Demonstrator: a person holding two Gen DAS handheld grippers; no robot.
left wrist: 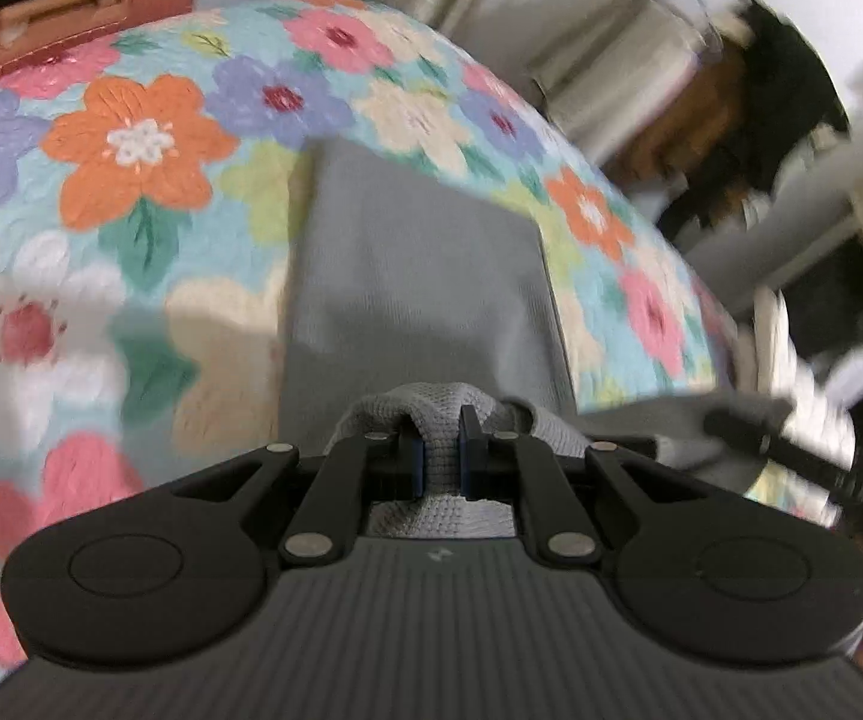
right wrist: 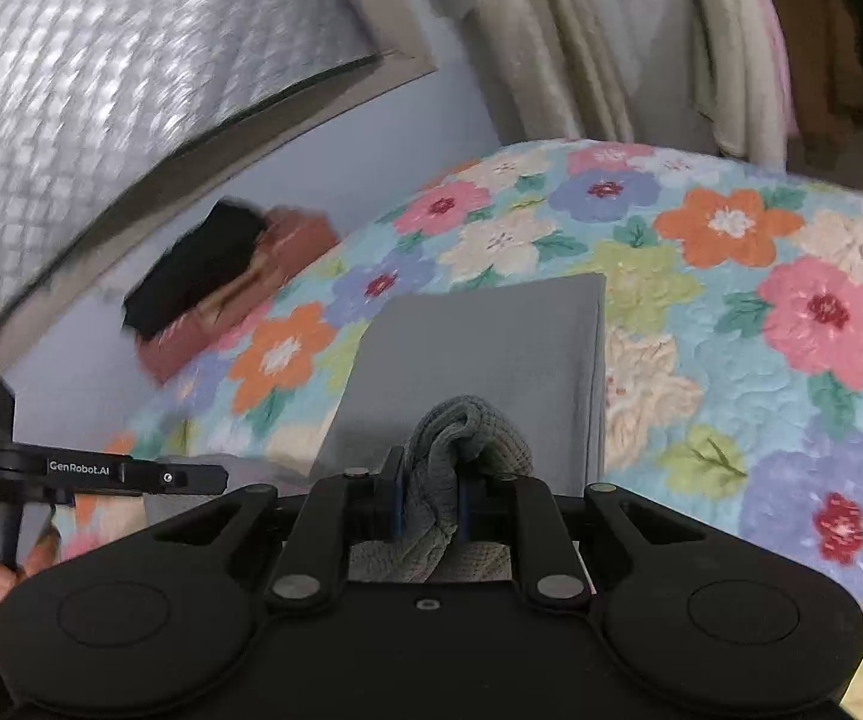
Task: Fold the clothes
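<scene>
Bed with floral quilt, bedroom clutter behind. Grey garment lies on it, near edge lifted. Left claw and right claw each pinch a bunched corner. Looks soft, light, limp knit; likely best gripped at the hem corners.

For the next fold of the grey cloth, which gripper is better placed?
Neither alone, I think. The left gripper and the right gripper each pinch a bunch of the grey cloth at its near edge, so both should carry it forward together.
</scene>
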